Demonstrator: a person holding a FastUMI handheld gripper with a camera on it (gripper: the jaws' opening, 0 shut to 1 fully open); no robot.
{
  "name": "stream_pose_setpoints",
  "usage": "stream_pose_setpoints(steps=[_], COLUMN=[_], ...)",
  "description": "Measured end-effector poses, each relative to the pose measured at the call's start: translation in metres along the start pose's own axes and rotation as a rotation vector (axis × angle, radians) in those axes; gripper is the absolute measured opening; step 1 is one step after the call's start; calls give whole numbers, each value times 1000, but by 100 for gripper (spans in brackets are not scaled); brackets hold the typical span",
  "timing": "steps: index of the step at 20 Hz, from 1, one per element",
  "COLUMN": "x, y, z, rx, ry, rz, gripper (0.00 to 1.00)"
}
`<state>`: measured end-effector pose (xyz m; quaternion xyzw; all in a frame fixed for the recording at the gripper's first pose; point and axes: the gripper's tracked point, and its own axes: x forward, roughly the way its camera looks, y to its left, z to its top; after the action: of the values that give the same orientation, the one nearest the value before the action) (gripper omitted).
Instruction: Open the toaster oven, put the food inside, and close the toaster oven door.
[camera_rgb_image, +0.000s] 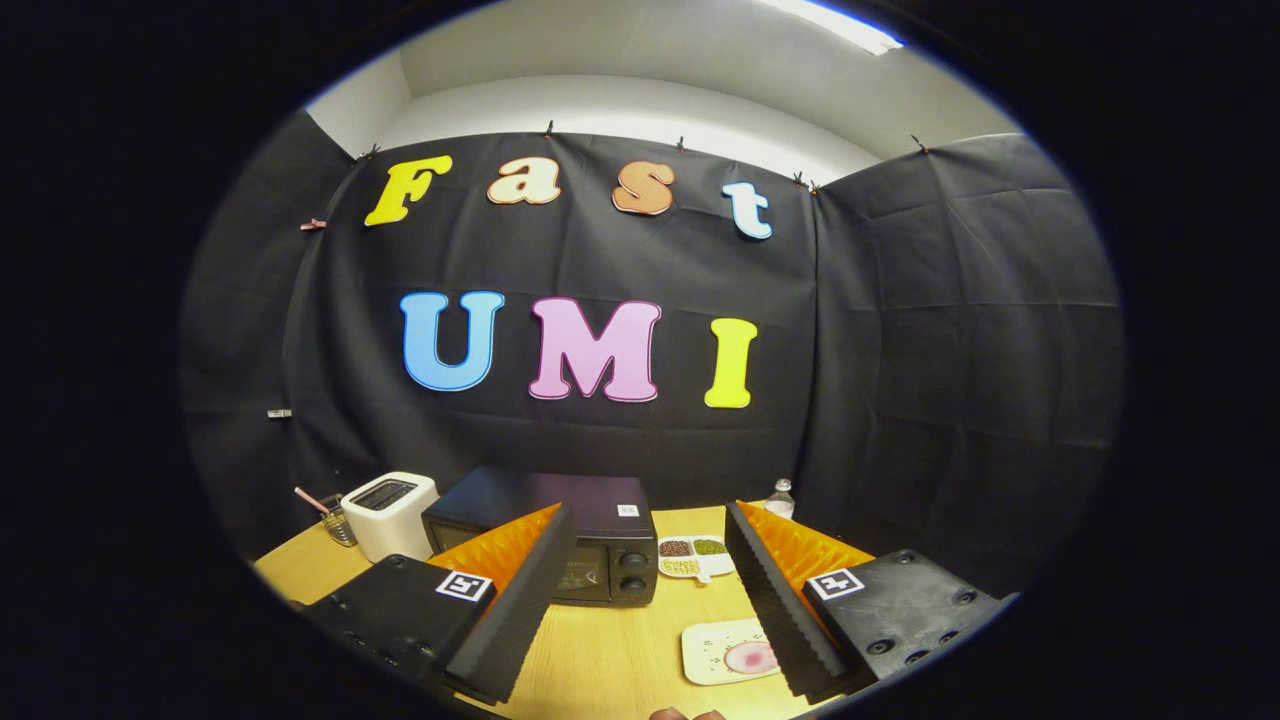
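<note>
Black and shut, the toaster oven (600, 560) is seen beyond the gripper (650, 590), whose fingers are spread wide around nothing, while the food (750, 657) on its plate (705, 660) beside one finger could be knocked if that finger is swung carelessly.

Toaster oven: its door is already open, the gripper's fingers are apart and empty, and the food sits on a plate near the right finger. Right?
Not quite. The gripper view shows the toaster oven door shut. The rest holds: the gripper is open and empty, and the food lies on the plate by the right finger.
</note>
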<state>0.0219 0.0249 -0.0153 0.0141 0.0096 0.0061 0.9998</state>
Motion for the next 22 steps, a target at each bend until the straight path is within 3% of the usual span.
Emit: stream_pose_setpoints(steps=[13,22], x=[104,168], y=[110,169], z=[-38,-127], rx=[47,-21], ry=[93,248], rz=[78,117], gripper=[99,99])
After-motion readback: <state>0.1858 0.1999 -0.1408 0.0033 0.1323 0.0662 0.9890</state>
